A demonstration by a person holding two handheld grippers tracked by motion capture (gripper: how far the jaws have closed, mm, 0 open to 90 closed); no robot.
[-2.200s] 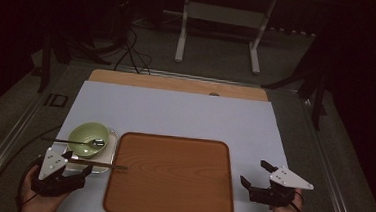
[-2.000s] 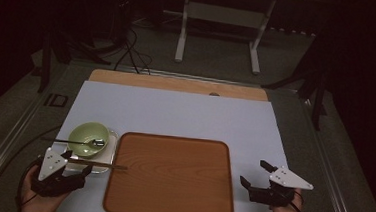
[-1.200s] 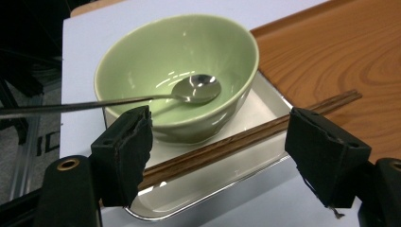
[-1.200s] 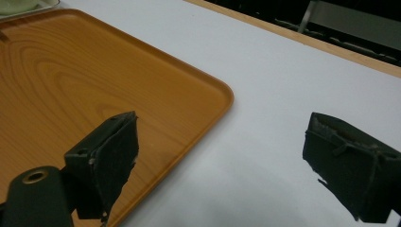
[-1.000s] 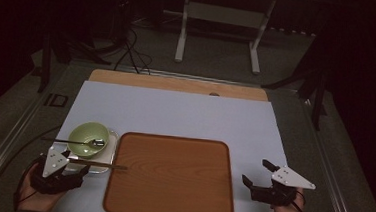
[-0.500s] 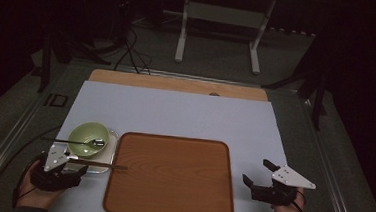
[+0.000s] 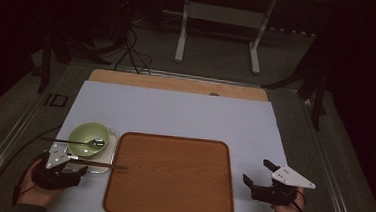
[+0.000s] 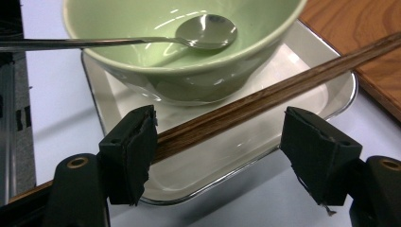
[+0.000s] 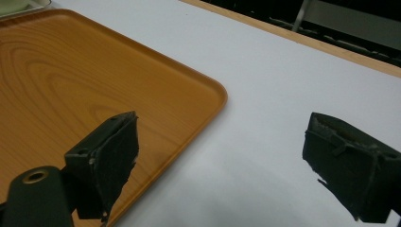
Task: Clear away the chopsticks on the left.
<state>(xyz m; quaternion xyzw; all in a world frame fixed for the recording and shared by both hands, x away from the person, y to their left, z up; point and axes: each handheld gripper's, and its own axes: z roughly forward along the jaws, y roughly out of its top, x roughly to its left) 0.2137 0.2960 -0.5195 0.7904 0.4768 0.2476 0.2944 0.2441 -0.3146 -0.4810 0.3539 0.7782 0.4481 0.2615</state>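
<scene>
A green bowl point(image 7: 88, 138) point(image 8: 189, 71) with a metal spoon point(image 7: 73, 141) point(image 8: 203, 30) resting in it stands on a small steel tray point(image 7: 108, 153) point(image 8: 293, 118) at the front left. Dark wooden chopsticks point(image 7: 99, 165) point(image 8: 307, 75) lie across that tray's near edge. My left gripper point(image 7: 77, 163) point(image 8: 217, 142) straddles their handle end. Its jaws have just been closing a little and still stand wide: the left pad is against the sticks, the right pad well apart. My right gripper point(image 7: 256, 172) point(image 9: 220, 146) rests open and empty on the white mat at the front right.
A large wooden tray point(image 7: 171, 177) point(image 8: 364, 38) point(image 9: 71, 71) lies bare in the front middle, its left edge beside the steel tray. The white mat point(image 7: 185, 116) point(image 9: 307, 71) covers the table to a wooden strip at the back. A cable trails from the left gripper.
The left gripper has shifted slightly back along the chopsticks toward the near edge. The right gripper, bowl, spoon and trays have stayed put.
</scene>
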